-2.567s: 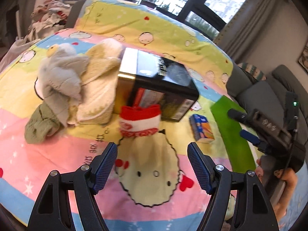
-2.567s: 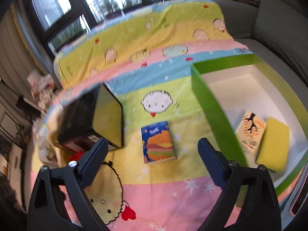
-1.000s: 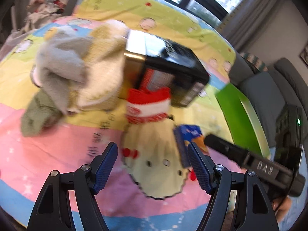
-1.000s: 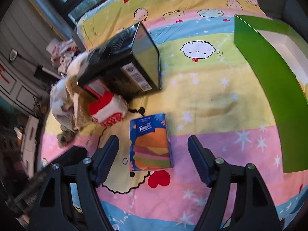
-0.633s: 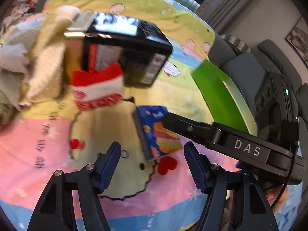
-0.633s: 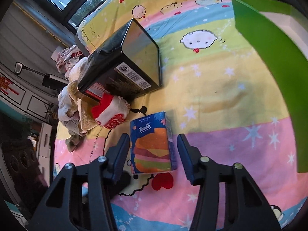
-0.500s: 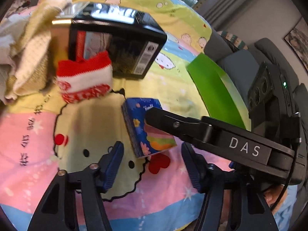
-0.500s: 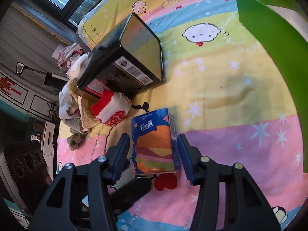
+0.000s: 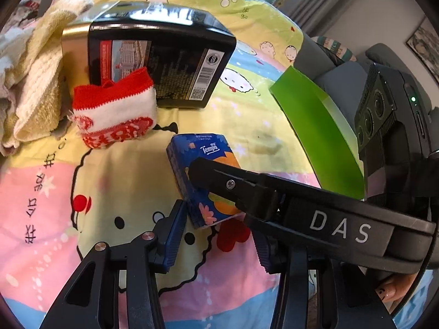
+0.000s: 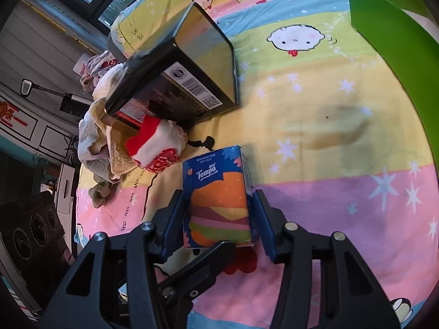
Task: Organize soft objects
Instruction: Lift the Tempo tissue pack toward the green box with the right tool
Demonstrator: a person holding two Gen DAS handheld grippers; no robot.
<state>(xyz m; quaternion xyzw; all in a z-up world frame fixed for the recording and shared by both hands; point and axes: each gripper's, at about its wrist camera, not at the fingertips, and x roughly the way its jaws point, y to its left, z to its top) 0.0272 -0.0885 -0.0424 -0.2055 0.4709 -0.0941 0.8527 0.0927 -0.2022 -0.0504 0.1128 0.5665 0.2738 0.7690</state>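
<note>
A blue Tempo tissue pack (image 10: 218, 201) lies on the cartoon bedspread. My right gripper (image 10: 219, 224) is shut on the pack, one blue pad against each long side. In the left wrist view the pack (image 9: 203, 164) lies partly under the right gripper's black arm (image 9: 274, 200). My left gripper (image 9: 219, 235) is open just behind the pack, its jaws apart and not touching it. A red and white sock (image 9: 115, 112) lies to the left, against a black box (image 9: 162, 63).
A green bin's wall (image 9: 321, 137) stands to the right and also shows in the right wrist view (image 10: 397, 46). A heap of cream and grey cloths (image 9: 30, 82) lies left of the black box (image 10: 178, 82). A sofa is behind the bin.
My right gripper has closed in from open around the tissue pack until its pads press the sides. My left gripper has swung right and forward towards the pack, its jaws narrower.
</note>
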